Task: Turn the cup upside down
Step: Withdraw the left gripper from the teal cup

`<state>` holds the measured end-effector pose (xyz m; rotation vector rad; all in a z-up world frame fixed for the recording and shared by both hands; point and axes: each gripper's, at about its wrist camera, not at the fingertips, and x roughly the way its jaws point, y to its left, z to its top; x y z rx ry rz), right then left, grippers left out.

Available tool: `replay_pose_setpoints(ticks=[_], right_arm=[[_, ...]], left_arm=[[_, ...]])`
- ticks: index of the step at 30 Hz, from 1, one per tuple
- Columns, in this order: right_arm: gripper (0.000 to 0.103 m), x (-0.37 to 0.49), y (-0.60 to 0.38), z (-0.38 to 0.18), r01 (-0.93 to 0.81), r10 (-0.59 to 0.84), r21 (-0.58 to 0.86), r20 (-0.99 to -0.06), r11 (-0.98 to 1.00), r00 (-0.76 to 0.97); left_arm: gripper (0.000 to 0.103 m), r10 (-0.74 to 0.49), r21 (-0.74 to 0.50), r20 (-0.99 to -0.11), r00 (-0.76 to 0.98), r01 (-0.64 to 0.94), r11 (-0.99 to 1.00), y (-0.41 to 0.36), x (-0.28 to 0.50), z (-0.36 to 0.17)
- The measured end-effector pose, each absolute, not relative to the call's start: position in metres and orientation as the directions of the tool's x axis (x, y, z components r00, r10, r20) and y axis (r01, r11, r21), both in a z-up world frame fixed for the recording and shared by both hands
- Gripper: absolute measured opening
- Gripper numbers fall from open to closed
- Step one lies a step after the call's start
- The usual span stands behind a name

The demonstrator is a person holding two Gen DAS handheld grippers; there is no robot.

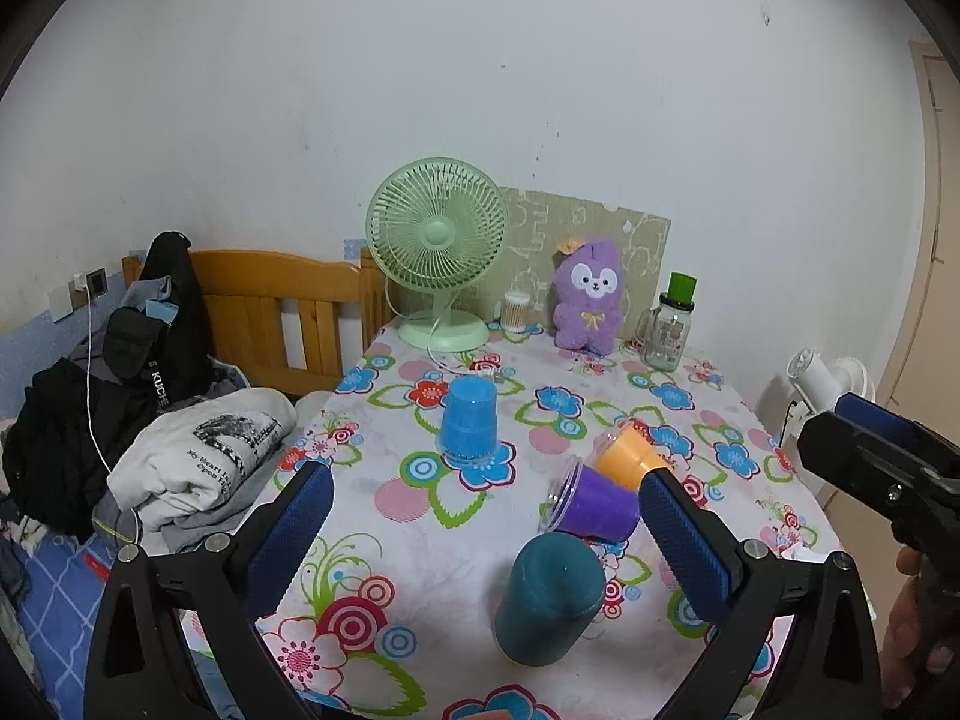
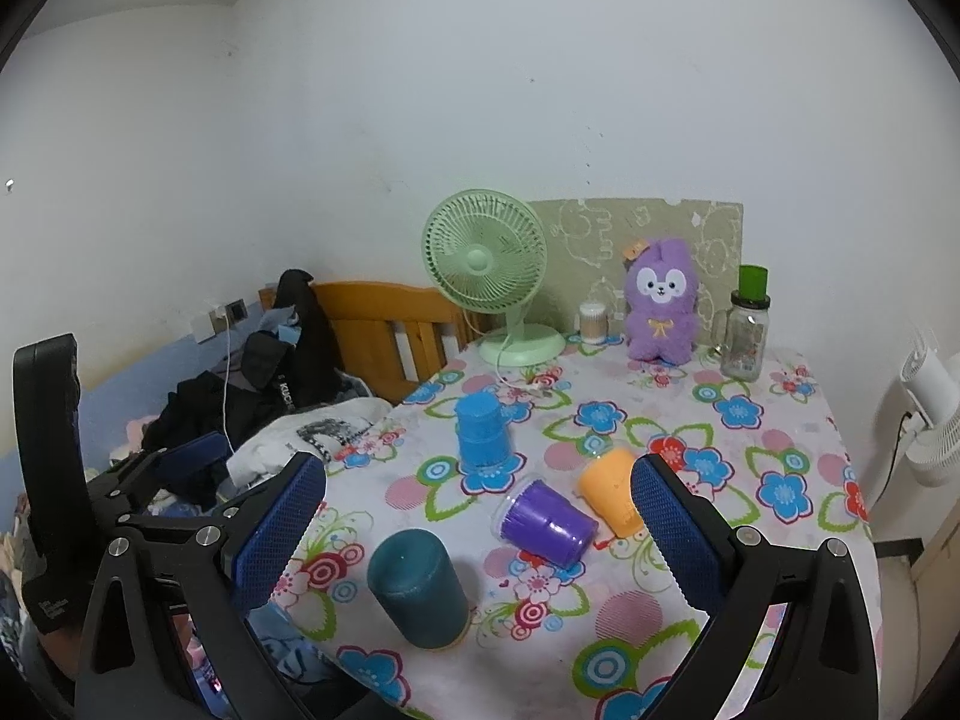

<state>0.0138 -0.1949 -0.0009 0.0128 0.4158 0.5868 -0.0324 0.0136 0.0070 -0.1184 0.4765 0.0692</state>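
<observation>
A teal cup (image 1: 549, 597) (image 2: 418, 588) stands upside down near the table's front. A blue cup (image 1: 469, 426) (image 2: 483, 432) stands upside down further back. A purple cup (image 1: 591, 504) (image 2: 546, 522) and an orange cup (image 1: 627, 457) (image 2: 609, 495) lie on their sides, touching. My left gripper (image 1: 486, 534) is open and empty above the front of the table. My right gripper (image 2: 477, 525) is open and empty, also held back from the cups. The right gripper's body shows at the right edge of the left wrist view (image 1: 882, 456).
The table has a flowered cloth (image 1: 720, 420) (image 2: 750, 540). At its back stand a green fan (image 1: 438, 252) (image 2: 486, 276), a purple plush (image 1: 591, 297) (image 2: 663, 300), a glass jar (image 1: 672, 324) (image 2: 747, 324) and a swab tub (image 1: 516, 311). Clothes (image 1: 198, 462) lie on a bed at left.
</observation>
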Motion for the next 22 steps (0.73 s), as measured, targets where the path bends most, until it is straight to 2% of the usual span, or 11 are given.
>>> replay_pose_setpoints(ticks=[22], right_arm=[[0.103,0.0072,-0.1928,0.0013,-0.543,0.544,0.117,-0.374,0.831,0.751]], left_arm=[[0.103,0.03,-0.094,-0.438,0.898,-0.079,0.992,0.0099,-0.0398,0.0154]])
